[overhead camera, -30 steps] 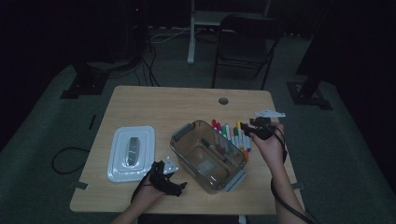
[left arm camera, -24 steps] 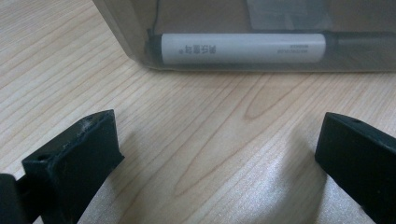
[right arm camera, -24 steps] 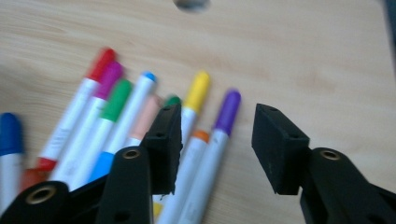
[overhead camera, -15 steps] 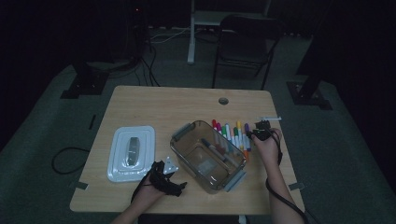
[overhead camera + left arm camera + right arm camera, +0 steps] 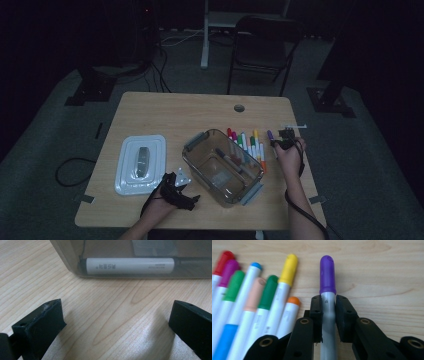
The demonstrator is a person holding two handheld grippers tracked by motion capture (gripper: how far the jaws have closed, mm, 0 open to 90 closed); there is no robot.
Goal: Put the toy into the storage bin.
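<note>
The right gripper [image 5: 328, 315] had just closed its jaws on the purple marker [image 5: 327, 277], lying on the tabletop [image 5: 165, 112]. 1 marker [image 5: 130, 265] lay in the container [image 5: 200, 142]; the row [image 5: 246, 142] remained. The left gripper [image 5: 112, 322] rested, jaws apart.

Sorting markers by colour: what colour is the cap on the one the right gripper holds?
Purple cap, clearest in the right gripper view.

High view looks forward and down over the whole table [image 5: 165, 110]. Left gripper view sits low, close against the clear container [image 5: 75, 262]. Right gripper view hovers near the markers [image 5: 262, 302] by the right edge.
</note>
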